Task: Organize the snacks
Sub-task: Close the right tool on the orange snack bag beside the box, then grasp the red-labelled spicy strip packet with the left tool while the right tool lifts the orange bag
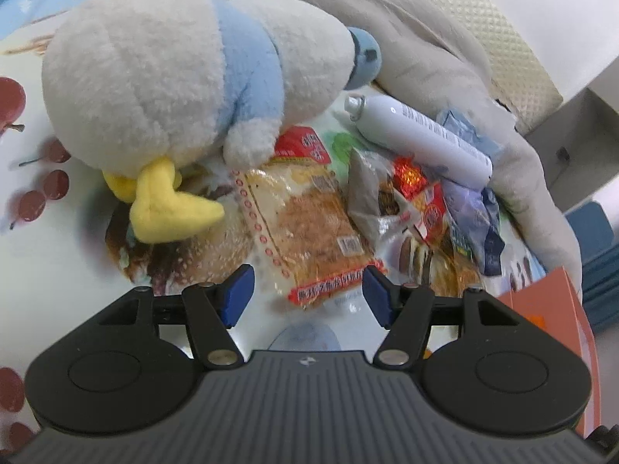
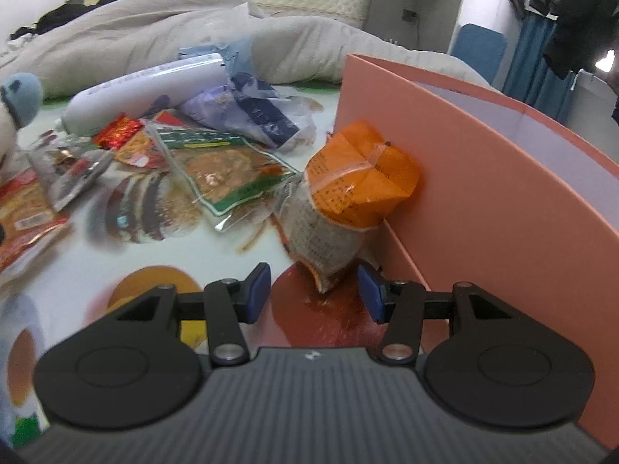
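Several snack packets lie on a fruit-print sheet. In the left wrist view my left gripper (image 1: 307, 295) is open and empty, its jaws just short of a clear bread packet with red trim (image 1: 309, 228). Beyond it lie a grey packet (image 1: 363, 189) and a red foil snack (image 1: 410, 178). In the right wrist view my right gripper (image 2: 313, 292) is open and empty, just in front of an orange-topped snack bag (image 2: 344, 205) that leans on a pink box (image 2: 483, 178). A green-edged packet (image 2: 224, 170) lies to the left.
A white and blue plush duck (image 1: 174, 89) lies over the far end of the bread packet. A white spray can (image 1: 418, 135) lies behind the snacks, also in the right wrist view (image 2: 135, 92). A grey quilt (image 2: 154, 31) bounds the back.
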Demonstrator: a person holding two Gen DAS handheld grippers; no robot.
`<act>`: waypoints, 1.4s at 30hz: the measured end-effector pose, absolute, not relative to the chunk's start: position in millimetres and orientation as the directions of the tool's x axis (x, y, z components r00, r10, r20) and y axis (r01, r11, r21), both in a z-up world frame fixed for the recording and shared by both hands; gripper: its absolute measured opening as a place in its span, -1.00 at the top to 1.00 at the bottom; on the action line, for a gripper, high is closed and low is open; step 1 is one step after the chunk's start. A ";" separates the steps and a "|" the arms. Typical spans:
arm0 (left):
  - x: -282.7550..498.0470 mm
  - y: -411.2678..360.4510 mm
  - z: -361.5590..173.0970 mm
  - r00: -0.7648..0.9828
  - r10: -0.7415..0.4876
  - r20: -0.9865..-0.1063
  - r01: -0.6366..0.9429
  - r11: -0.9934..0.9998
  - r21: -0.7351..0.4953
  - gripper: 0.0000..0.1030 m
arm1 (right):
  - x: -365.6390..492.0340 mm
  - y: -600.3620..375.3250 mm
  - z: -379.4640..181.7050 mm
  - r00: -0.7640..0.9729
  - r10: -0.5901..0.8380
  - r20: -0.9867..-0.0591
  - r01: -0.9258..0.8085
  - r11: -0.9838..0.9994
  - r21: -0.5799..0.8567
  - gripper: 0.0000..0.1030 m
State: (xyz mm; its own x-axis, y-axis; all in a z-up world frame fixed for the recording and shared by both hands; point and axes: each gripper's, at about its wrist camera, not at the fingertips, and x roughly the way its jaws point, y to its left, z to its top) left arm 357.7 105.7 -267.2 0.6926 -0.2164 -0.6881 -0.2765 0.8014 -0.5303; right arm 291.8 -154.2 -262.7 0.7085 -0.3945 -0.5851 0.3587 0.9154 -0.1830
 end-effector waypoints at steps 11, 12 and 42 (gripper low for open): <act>371.0 82.0 -262.3 0.661 -0.070 -0.747 -0.281 0.900 -0.333 0.00 | 302.6 -159.6 -262.9 0.698 -0.409 -0.587 0.376 0.908 -0.186 0.28; 370.6 80.8 -261.9 0.658 -0.054 -0.751 -0.286 0.904 -0.316 0.06 | 302.1 -159.7 -262.5 0.699 -0.407 -0.588 0.373 0.909 -0.186 0.31; 254.4 111.8 -239.9 0.625 -0.168 -0.762 -0.311 0.842 -0.440 1.00 | 204.2 -137.2 -219.6 0.731 -0.199 -0.653 0.145 0.980 -0.137 0.67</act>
